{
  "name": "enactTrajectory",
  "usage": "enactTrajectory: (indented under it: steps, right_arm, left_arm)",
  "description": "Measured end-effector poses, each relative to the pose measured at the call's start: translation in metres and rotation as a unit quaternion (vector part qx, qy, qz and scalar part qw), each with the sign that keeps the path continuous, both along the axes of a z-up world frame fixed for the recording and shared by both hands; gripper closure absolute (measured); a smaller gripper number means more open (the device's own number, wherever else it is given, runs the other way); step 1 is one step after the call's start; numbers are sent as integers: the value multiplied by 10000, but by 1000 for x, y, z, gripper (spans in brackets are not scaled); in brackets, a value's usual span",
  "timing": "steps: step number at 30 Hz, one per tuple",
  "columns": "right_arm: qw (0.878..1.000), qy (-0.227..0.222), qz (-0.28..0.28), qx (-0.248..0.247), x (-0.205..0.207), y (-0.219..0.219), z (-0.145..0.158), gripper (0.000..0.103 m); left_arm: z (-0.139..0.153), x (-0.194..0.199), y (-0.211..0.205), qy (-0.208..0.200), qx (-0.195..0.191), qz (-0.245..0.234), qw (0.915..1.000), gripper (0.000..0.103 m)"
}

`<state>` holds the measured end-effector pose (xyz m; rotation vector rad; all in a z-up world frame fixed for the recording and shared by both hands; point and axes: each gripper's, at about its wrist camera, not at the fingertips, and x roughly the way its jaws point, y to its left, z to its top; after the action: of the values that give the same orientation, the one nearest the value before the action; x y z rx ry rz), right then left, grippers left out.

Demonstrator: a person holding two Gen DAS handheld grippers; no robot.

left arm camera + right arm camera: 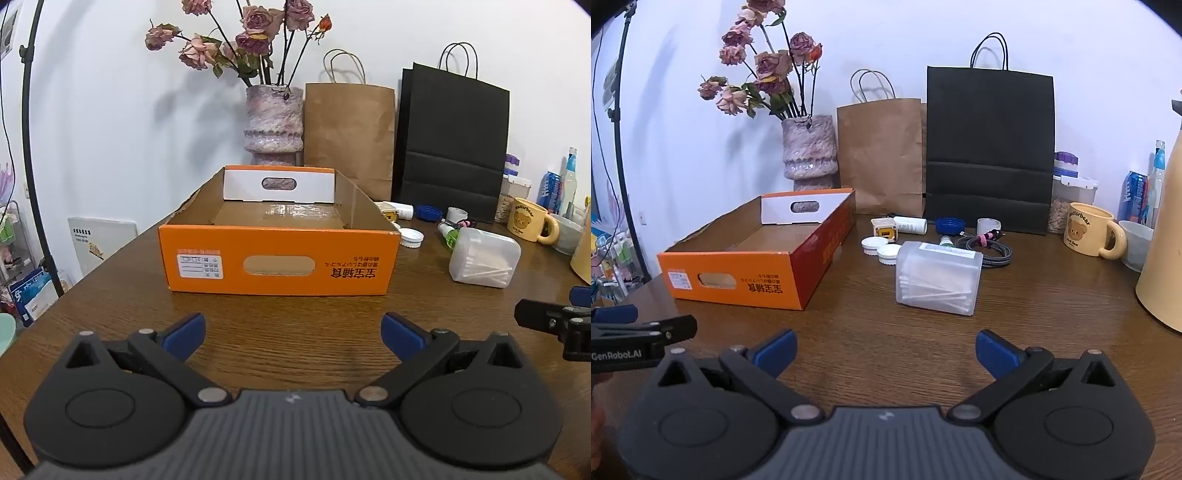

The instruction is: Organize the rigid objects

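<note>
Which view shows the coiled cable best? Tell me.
Right wrist view: the coiled cable lies in plain sight behind the cotton swab box. In the left wrist view that box hides nearly all of it.

White lettering reading "GenRobot.AI" is showing on the side of the left gripper (646, 338). The yellow bear mug (1090, 229) is carrying "ButterBear" above the bear's face. The orange cardboard box (738, 280) is displaying large black East Asian characters upside down; its white label is staying illegible.
</note>
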<state>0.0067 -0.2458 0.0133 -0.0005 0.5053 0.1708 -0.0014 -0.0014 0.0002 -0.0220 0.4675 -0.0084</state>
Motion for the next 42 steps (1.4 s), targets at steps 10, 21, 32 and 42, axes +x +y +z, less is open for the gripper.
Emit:
enactTrajectory:
  steps: [10, 21, 32, 42]
  right_arm:
    - [10000, -28, -4, 66, -1, -1, 0, 0]
    - [10000, -42, 0, 74, -2, -1, 1, 0]
    - [10000, -52, 2, 79, -3, -1, 2, 0]
    - [9999, -59, -4, 82, -3, -1, 1, 0]
  left_arm:
    - [1, -1, 0, 19, -26, -5, 10000, 0]
    - [2, -1, 2, -1, -57, 41, 10000, 0]
    - [2, -1, 2, -11, -62, 45, 10000, 0]
    - [3, -1, 3, -33, -69, 56, 10000, 0]
